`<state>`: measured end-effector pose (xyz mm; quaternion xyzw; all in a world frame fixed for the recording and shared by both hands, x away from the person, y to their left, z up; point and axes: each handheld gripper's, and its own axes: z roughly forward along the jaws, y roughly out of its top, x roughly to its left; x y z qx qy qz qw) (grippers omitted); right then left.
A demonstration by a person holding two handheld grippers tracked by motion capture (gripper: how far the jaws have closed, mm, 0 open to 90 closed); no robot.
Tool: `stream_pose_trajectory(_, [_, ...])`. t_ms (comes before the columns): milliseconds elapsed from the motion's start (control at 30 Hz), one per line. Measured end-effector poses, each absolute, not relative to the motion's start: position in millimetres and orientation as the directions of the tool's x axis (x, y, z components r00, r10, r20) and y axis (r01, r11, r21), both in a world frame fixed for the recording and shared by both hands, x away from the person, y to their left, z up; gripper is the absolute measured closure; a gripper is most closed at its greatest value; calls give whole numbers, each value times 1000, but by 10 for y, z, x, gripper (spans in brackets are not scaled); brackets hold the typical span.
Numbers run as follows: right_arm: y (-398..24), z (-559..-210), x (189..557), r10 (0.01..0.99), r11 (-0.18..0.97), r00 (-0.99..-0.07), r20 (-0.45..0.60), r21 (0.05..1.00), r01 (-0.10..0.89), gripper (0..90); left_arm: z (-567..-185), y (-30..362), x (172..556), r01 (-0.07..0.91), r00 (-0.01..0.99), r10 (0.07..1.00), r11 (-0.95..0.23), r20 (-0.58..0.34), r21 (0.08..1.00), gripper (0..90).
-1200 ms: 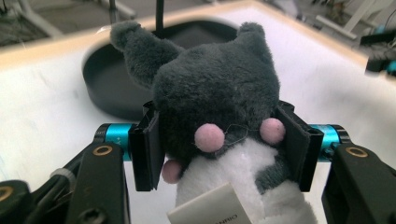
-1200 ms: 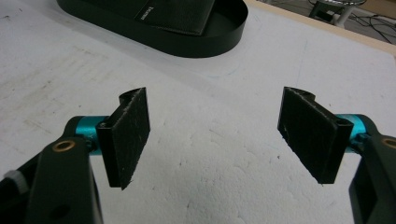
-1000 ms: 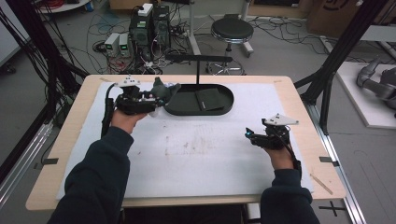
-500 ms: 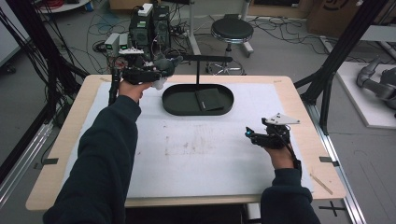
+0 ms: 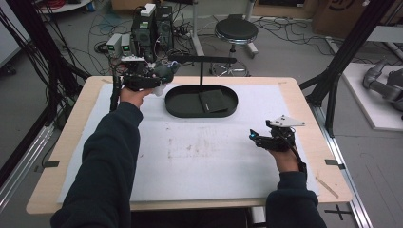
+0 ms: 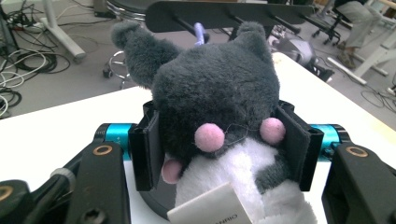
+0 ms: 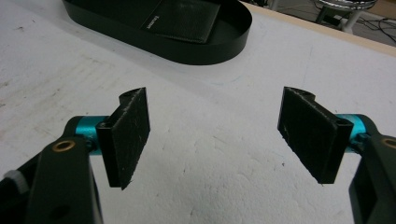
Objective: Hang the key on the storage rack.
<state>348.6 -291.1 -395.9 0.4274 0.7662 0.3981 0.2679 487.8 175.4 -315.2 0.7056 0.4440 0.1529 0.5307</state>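
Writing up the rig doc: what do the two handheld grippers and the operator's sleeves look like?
Both grippers, left gripper and right gripper, have black bodies, flat black rectangular pads, turquoise metal collars and brass-coloured pivot rings. A grey three-cornered plate tops the right one; a black cable trails from the left. The sleeves are dark, long and plain.

Grey floor strewn with cables (image 5: pixel 57 45) — round black stool (image 5: pixel 235 31) beyond the table (image 5: pixel 304 102); black frame posts (image 5: pixel 354 45) at right.
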Motion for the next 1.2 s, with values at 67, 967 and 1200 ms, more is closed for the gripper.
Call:
stream_pose_trajectory(67, [-2912, -3960, 3486, 867, 323, -493, -76, 838, 440, 257, -3148, 1760, 4883, 457, 551, 795, -32, -255, 889, 414])
stream_pose_trajectory(967, [-2905, -3977, 3487, 862, 334, -501, -84, 836, 435, 256, -3606, 1729, 4950, 495, 393, 905, -59, -163, 867, 223])
stream_pose_trajectory(1200, [-2896, -4012, 3486, 843, 355, -530, -88, 832, 427, 222, -3620, 1910, 4516, 397, 458, 875, -41, -160, 917, 222])
